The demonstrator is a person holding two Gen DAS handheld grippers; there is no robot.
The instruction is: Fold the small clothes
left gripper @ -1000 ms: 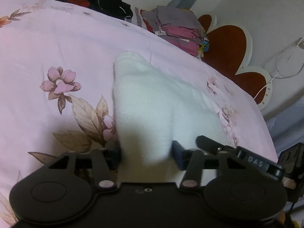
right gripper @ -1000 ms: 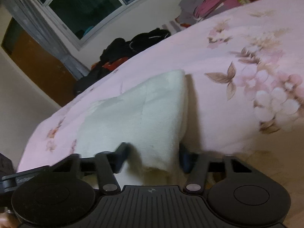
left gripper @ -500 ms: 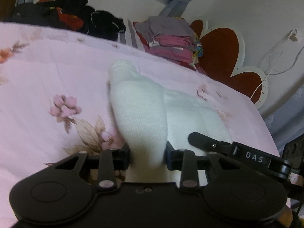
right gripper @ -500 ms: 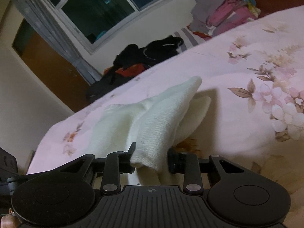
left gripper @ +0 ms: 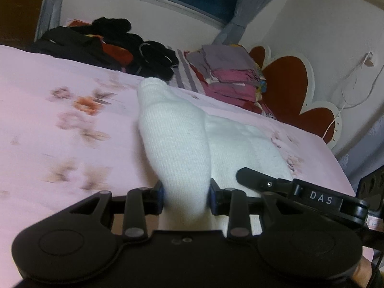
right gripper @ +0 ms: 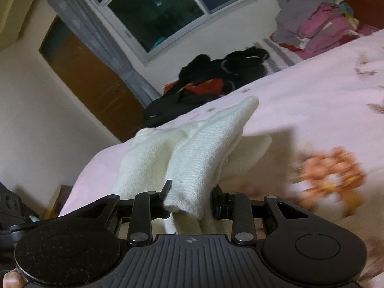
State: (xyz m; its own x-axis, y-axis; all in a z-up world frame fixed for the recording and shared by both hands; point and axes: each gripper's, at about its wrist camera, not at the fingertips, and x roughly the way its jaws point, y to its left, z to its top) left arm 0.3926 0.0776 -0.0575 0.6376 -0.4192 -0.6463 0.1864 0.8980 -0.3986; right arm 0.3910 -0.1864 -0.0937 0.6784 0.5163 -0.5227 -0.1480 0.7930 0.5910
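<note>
A small white knitted garment (left gripper: pixel 177 144) is lifted off the pink floral bedsheet (left gripper: pixel 60 120). My left gripper (left gripper: pixel 186 198) is shut on one near edge of it, and the cloth rises forward in a bunched ridge. My right gripper (right gripper: pixel 190 200) is shut on another edge of the same white garment (right gripper: pixel 204 144), whose far part hangs toward the sheet (right gripper: pixel 312 110). The right gripper's black finger (left gripper: pixel 261 182) shows at lower right in the left wrist view.
A stack of folded pink and grey clothes (left gripper: pixel 230 74) lies at the far side of the bed, also in the right wrist view (right gripper: pixel 316 24). A heap of black and red clothing (left gripper: pixel 108 45) lies by the window wall. A red and white headboard (left gripper: pixel 288 91) is at right.
Both grippers closed on the white garment and lifted it off the sheet; the cloth now bunches narrower between the jaws and the views tilt up toward the window.
</note>
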